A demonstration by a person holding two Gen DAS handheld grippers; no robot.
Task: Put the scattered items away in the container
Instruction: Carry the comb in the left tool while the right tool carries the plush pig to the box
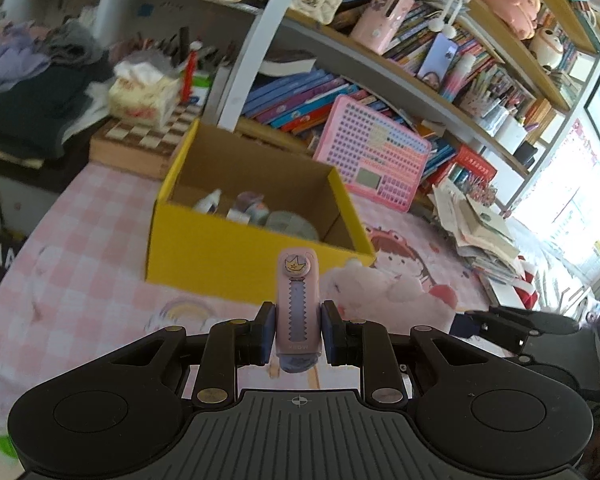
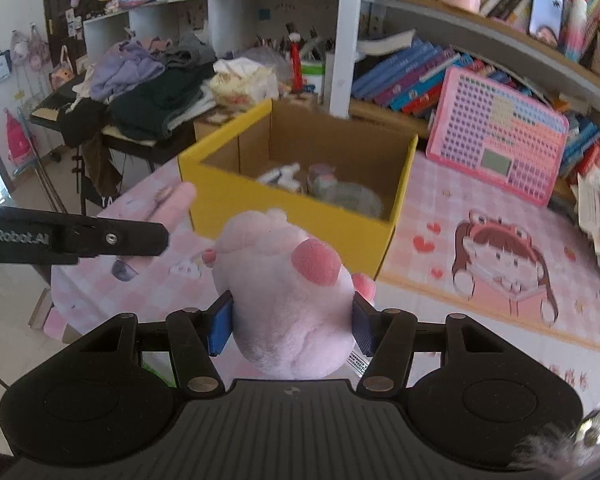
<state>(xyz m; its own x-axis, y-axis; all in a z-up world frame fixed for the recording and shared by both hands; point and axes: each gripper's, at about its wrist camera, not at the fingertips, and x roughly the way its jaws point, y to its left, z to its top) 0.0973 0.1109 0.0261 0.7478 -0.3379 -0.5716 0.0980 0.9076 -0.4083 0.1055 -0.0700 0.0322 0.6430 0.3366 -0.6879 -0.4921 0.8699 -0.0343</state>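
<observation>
A yellow cardboard box stands open on the pink checked table cover, with a few small items inside; it also shows in the right wrist view. My left gripper is shut on a pink and lilac utility knife, held upright just short of the box's front wall. My right gripper is shut on a pink plush toy, held above the table in front of the box. The plush toy and the right gripper also show at the right of the left wrist view.
A pink keyboard toy leans against books behind the box. A chessboard case with a tissue pack sits at the back left. A stack of papers lies at the right. The left gripper's arm crosses the right wrist view.
</observation>
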